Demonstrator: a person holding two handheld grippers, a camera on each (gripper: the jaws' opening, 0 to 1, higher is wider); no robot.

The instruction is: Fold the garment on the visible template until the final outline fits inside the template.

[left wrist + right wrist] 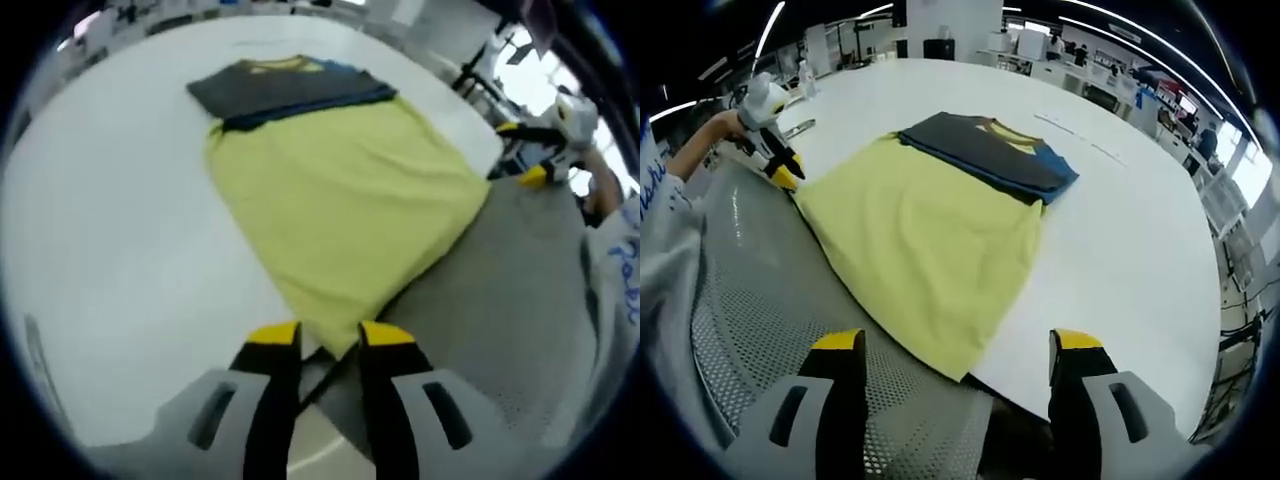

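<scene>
A yellow-green T-shirt [340,200] with a dark grey chest, a blue stripe and a yellow collar lies flat on the white table [110,230]. Its lower part overlaps a grey perforated sheet [500,300]. My left gripper [329,335] is narrowly open, with one hem corner lying between its yellow-tipped jaws. In the right gripper view the T-shirt [930,240] reaches toward my right gripper [958,345], which is wide open just short of the other hem corner. Each gripper appears in the other's view: the right gripper [522,152] and the left gripper [780,165], each at its corner.
The grey perforated sheet [770,300] covers the near side by the person's sleeve [665,220] and hand [710,135]. Thin strips [1070,125] lie on the white table [1120,250] beyond the shirt. Benches and stands fill the background.
</scene>
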